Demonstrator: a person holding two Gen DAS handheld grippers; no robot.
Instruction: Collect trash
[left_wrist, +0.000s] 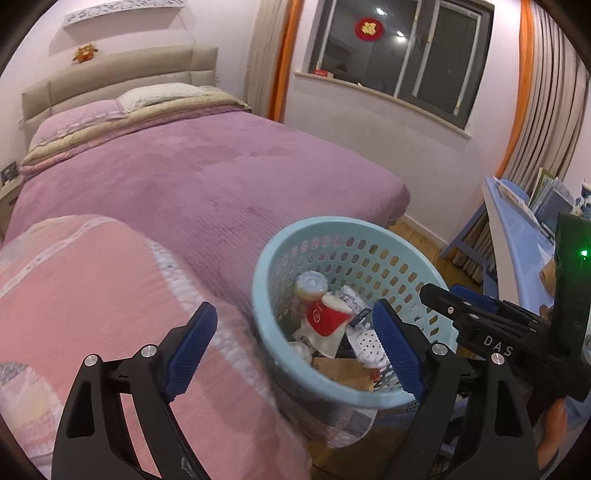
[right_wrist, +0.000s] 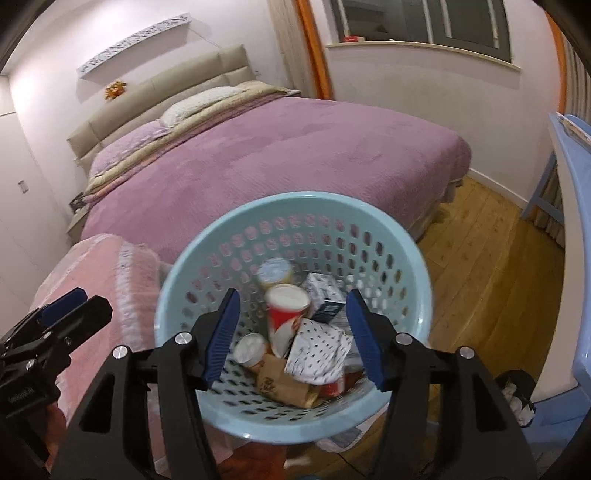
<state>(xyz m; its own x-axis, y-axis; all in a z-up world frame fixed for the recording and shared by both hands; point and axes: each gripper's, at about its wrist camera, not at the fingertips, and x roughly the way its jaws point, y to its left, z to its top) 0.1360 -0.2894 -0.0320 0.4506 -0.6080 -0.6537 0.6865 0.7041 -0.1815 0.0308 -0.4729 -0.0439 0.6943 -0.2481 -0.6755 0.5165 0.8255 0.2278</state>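
A light blue perforated basket (left_wrist: 266, 258) (right_wrist: 177, 266) stands beside the bed's corner. Inside lie a red and white paper cup (left_wrist: 327, 317) (right_wrist: 286, 314), slightly blurred, a yellow can (right_wrist: 275, 271), a small can (right_wrist: 249, 347), a brown paper bag (right_wrist: 280, 384), a spotted white wrapper (right_wrist: 317, 350) and a carton. My right gripper (right_wrist: 293, 293) hangs open over the basket's mouth, nothing between its blue pads. My left gripper (left_wrist: 293, 306) is open wide over the basket's left rim and the quilt's edge, also holding nothing. Each gripper shows in the other's view: the right (left_wrist: 436, 291), the left (right_wrist: 85, 299).
A bed with a purple cover (left_wrist: 221, 177) fills the back. A folded pink quilt (left_wrist: 92, 295) lies at its near corner, left of the basket. A blue desk (right_wrist: 580, 221) with books stands to the right. Wooden floor (right_wrist: 480, 266) runs between bed and desk.
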